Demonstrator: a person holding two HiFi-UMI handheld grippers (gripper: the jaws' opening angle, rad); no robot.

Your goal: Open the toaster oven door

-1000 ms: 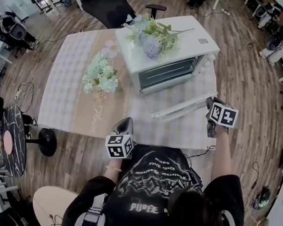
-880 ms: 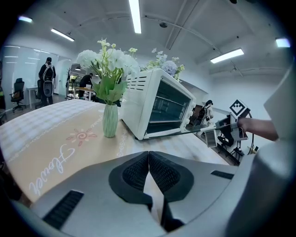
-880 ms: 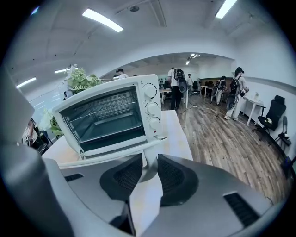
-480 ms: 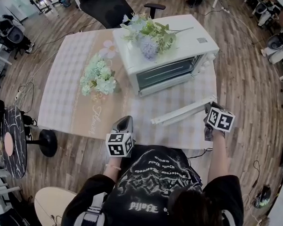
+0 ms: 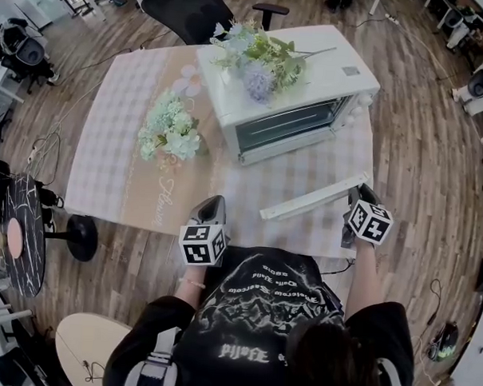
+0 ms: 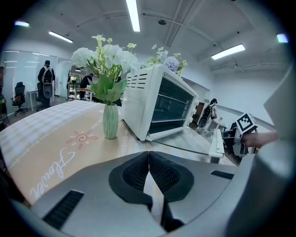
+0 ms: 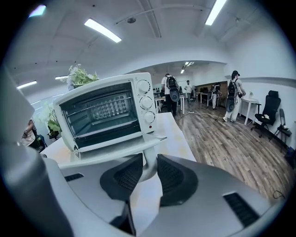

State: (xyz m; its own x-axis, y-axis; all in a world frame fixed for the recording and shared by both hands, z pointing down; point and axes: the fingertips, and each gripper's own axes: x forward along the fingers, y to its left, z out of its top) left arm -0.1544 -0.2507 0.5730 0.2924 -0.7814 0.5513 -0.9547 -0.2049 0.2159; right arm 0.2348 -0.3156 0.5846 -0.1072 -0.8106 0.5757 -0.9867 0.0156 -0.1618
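A white toaster oven (image 5: 298, 87) (image 6: 157, 104) (image 7: 104, 115) stands on the checked table (image 5: 116, 143), its glass door (image 5: 302, 179) (image 6: 189, 141) swung down nearly flat. My right gripper (image 5: 351, 207) (image 7: 147, 173) is shut on the door's white handle (image 5: 317, 201) (image 7: 147, 162) at its right end, near the table's front edge. My left gripper (image 5: 211, 213) (image 6: 149, 172) hovers at the front edge, left of the door, its pads closed together on nothing.
A green vase of white flowers (image 5: 171, 131) (image 6: 108, 92) stands left of the oven. More flowers (image 5: 259, 57) lie on the oven's top. A round stool (image 5: 20, 234) and chairs stand on the wooden floor around. People stand in the far background.
My right gripper has pulled the door handle down and toward me, so the door has swung from half open to nearly flat. My left gripper has stayed where it was.
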